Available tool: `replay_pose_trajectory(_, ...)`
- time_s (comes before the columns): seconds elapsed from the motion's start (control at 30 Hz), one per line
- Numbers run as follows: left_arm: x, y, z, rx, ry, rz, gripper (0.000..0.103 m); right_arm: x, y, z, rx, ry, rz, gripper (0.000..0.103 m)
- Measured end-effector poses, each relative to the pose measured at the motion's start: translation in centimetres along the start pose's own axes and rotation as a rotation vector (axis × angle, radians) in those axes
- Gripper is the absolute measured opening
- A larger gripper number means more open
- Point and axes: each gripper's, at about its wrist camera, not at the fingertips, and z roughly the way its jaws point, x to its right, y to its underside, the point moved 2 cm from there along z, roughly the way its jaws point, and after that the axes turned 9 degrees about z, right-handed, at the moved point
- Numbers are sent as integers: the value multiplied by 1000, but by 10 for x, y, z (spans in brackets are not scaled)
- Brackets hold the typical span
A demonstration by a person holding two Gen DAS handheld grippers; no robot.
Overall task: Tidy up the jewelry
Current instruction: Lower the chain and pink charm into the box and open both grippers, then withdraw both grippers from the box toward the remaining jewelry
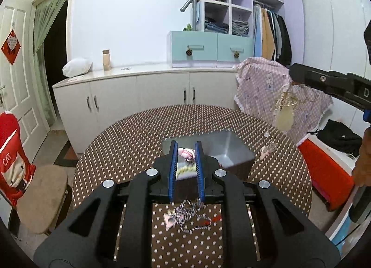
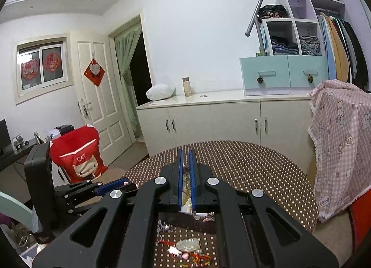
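Your left gripper point(image 1: 186, 152) clamps a pink ornament point(image 1: 186, 153) between nearly closed fingers, above the metal box point(image 1: 228, 152) on the dotted table point(image 1: 129, 138). Only the left view shows your right gripper point(image 1: 293, 78) shut on a tangled gold chain point(image 1: 286, 101) with a pale pendant hanging. Only the right view shows the jade pendant point(image 2: 187, 244) lying loose below.

Cool even indoor light, strong fisheye bending, dark corner vignette, slight blur on dangling jewelry point(image 1: 285, 105).
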Motion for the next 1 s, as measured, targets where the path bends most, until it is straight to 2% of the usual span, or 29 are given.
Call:
replay_pose_trajectory(0.23,-3,-14,14,5,18,-8,15,0,-13,19,-14,-6,6,4)
replay_pose_trajectory(0.4,-6,-14,25,-7,31,-22,15,6,-8,38,-54,2,23,4)
replay_pose_trajectory(0.6,-12,-6,42,-54,59,-39,16,16,12,65,-159,-11,40,7)
replay_pose_trajectory(0.67,-12,-2,47,-73,48,-33,29,19,19,71,-197,3,44,7)
replay_pose_trajectory(0.7,-13,-1,48,-78,49,-33,59,20,21,72,-208,6,47,7)
replay_pose_trajectory(0.73,-15,1,47,-66,51,-41,70,23,25,73,-226,15,53,10)
replay_pose_trajectory(0.77,-16,2,46,-57,55,-46,70,26,28,74,-239,22,59,12)
replay_pose_trajectory(0.8,-17,3,46,-55,59,-47,70,28,32,73,-248,31,62,15)
replay_pose_trajectory(0.87,-21,5,46,-62,45,-51,70,32,38,72,-263,49,64,30)
replay_pose_trajectory(0.9,-22,6,47,-67,40,-52,70,34,40,72,-268,61,66,55)
replay_pose_trajectory(0.93,-24,8,48,-77,37,-58,70,36,42,70,-265,80,72,75)
replay_pose_trajectory(1.0,-27,10,50,-87,35,-73,70,35,45,65,-255,84,70,76)
